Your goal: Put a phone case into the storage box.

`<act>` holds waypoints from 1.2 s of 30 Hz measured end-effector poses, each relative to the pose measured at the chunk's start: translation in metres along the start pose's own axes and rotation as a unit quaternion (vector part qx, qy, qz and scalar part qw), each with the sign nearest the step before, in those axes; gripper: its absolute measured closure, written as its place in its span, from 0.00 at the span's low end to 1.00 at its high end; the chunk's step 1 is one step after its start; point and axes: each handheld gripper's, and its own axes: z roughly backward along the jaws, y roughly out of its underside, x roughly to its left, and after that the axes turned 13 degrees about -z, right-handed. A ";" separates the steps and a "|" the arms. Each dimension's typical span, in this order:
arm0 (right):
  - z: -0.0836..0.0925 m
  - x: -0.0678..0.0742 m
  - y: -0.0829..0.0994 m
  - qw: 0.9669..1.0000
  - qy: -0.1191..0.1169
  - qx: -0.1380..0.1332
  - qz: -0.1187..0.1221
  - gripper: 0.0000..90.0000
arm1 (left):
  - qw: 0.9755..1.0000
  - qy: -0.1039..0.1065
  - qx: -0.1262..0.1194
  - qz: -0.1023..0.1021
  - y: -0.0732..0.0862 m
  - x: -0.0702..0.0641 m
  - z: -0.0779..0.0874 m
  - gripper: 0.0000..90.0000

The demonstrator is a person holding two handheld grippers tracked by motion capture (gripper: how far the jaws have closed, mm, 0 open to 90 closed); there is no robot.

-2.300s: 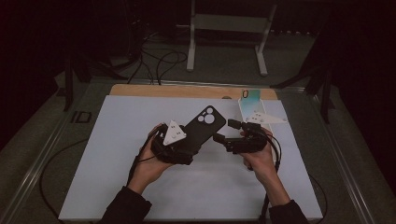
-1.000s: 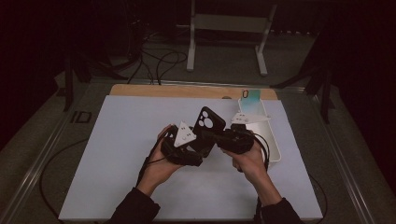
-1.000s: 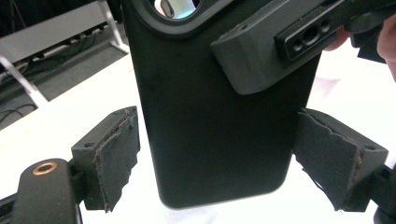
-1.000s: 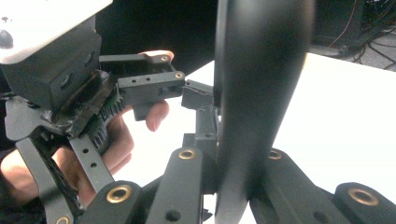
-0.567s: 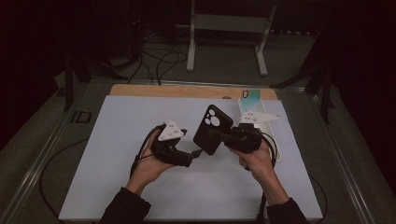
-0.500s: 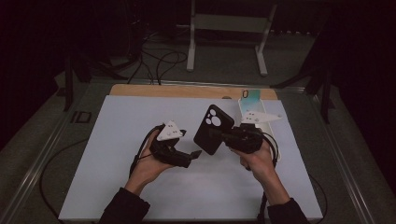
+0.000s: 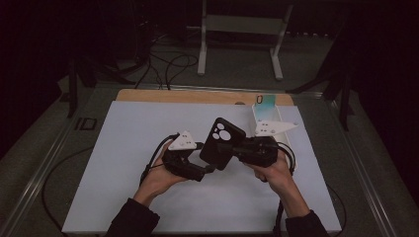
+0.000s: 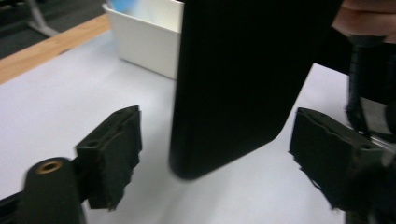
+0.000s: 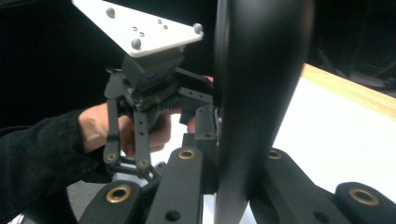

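Nearest the camera, two forearms in dark sleeves come in over the white mat (image 7: 123,163) that covers the desk (image 7: 197,96). The left gripper (image 7: 207,169) sits in the left hand (image 7: 158,177), its grey three-cornered plate on top. Its jaws stand apart and have just been closing a little; in the left gripper view the lower corner of the black phone case (image 8: 243,79) hangs between the two pads (image 8: 116,154) without either pad touching it. The right gripper (image 7: 222,148), held in the right hand (image 7: 272,173), has its jaws clamped on the phone case (image 7: 222,143), gripping it by its edge; the right gripper view looks straight along that thin edge (image 9: 257,93), with the left gripper (image 9: 154,79) behind it. The case is lifted clear of the mat, roughly upright and tilted, its camera cut-outs facing up in the high view. Farther back, at the mat's right rear, stands a white bin (image 7: 264,116) with something light blue in it. Beyond the desk, a white metal stand (image 7: 242,34) rests on the floor among dark cables.
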 end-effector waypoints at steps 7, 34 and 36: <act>-0.006 0.001 0.000 1.000 -0.021 0.013 0.008 0.95 | 1.000 0.026 -0.013 -0.009 -0.001 -0.003 -0.002 0.36; -0.016 0.004 -0.003 0.997 0.065 0.010 0.037 0.38 | 0.999 0.013 0.010 -0.033 0.001 -0.008 -0.006 0.89; -0.017 0.004 -0.003 0.996 0.079 0.007 0.033 0.28 | 0.999 0.011 0.009 -0.034 0.001 -0.009 -0.006 0.89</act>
